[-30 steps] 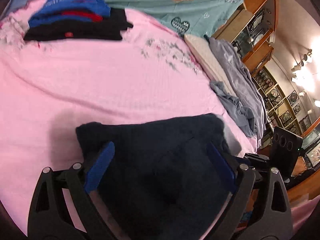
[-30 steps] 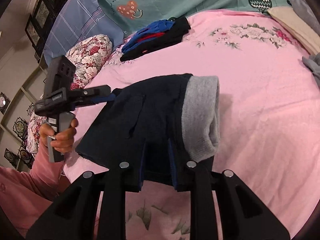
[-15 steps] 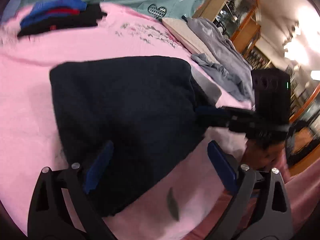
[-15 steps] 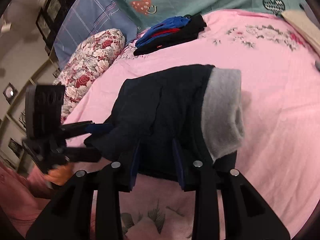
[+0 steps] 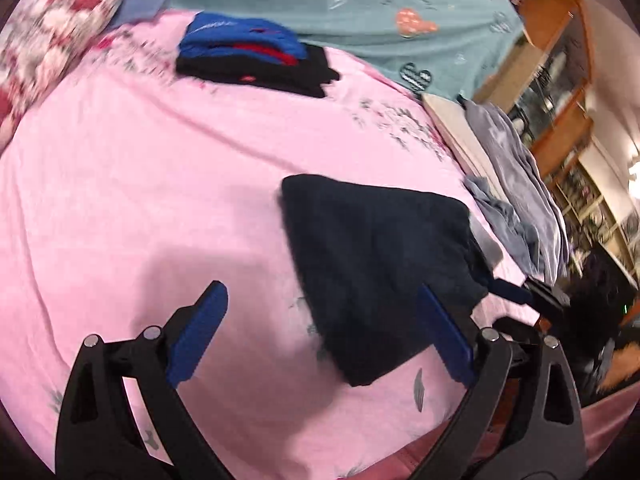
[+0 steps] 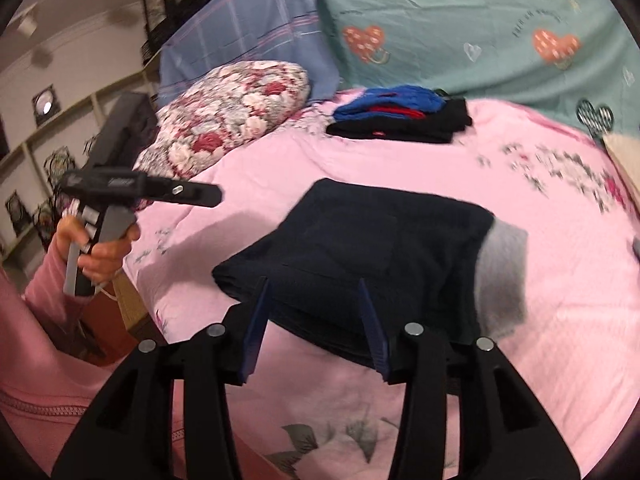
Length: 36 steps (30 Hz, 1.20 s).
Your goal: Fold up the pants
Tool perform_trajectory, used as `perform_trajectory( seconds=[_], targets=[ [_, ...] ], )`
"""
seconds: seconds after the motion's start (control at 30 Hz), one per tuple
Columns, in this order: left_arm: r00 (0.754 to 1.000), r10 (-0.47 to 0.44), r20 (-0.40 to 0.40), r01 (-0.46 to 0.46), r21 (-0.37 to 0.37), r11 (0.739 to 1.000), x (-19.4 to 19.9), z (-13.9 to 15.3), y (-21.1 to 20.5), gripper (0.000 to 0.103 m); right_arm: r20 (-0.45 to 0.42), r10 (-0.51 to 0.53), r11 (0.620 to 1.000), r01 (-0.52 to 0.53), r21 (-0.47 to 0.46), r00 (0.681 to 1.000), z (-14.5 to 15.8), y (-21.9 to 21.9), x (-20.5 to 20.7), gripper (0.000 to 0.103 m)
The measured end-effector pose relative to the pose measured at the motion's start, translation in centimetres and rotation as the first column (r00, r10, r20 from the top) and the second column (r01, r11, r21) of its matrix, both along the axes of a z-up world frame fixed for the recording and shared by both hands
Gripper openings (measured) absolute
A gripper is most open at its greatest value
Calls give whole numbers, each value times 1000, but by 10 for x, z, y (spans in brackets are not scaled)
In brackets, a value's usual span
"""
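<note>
The folded dark navy pants (image 5: 380, 264) lie flat on the pink bedsheet (image 5: 160, 184), with a grey inner waistband (image 6: 500, 280) showing at their right end. My left gripper (image 5: 322, 334) is open and hovers over the sheet just left of the pants, with nothing between its fingers. In the right wrist view a hand holds the left gripper (image 6: 200, 196) in the air, left of the pants (image 6: 380, 248). My right gripper (image 6: 314, 328) is open, its blue fingers spread around the near edge of the pants. Its tip (image 5: 516, 294) shows at the pants' right corner.
A stack of folded blue, red and black clothes (image 5: 248, 56) lies near the head of the bed. A floral pillow (image 6: 228, 120) and a teal quilt (image 6: 480, 20) sit behind it. Unfolded grey garments (image 5: 516, 184) are piled along the right edge, with wooden shelves (image 5: 552, 72) beyond.
The right gripper's fingers have spread apart and let go of the pants. The left gripper has drawn back off the pants to the left. The pants now rest flat on the bed.
</note>
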State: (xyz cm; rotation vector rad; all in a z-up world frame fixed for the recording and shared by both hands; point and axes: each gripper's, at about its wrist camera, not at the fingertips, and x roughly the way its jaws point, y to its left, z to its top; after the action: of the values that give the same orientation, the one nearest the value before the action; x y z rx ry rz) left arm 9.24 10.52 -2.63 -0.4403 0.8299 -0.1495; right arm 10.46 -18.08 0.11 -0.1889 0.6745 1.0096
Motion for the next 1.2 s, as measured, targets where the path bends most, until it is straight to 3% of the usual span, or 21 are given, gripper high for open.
perform_trajectory(
  seconds=[0.17,0.4,0.5,0.73,1.03,1.07,1.2],
  targets=[
    [995,60,-78,-63,-28,998,8,-19,8,98,114,131,987,-118,-111,985,2,31,-26,58],
    [990,47,-132,-51,-29,998,15,-32,2,98,300,301,902,-169,-397,905,-25,84,-58,58],
    [990,32,-139,-35,-20,999,13,-36,0,98,348,349,872,-165,-460,870,-33,97,-64,58],
    [990,48,-135,-53,-35,998,2,-37,14,98,374,412,821,-160,-548,831,-45,118,-58,58],
    [990,45,-133,-58,-97,994,-1,-37,27,98,442,450,801,-132,-584,776,-52,131,-59,58],
    [990,46,-134,-59,-101,993,-1,-37,27,98,443,453,801,-136,-583,774,-52,131,-58,56],
    [991,36,-131,-51,-111,992,0,-36,25,98,399,468,797,-183,-576,789,-52,129,-56,29]
  ],
)
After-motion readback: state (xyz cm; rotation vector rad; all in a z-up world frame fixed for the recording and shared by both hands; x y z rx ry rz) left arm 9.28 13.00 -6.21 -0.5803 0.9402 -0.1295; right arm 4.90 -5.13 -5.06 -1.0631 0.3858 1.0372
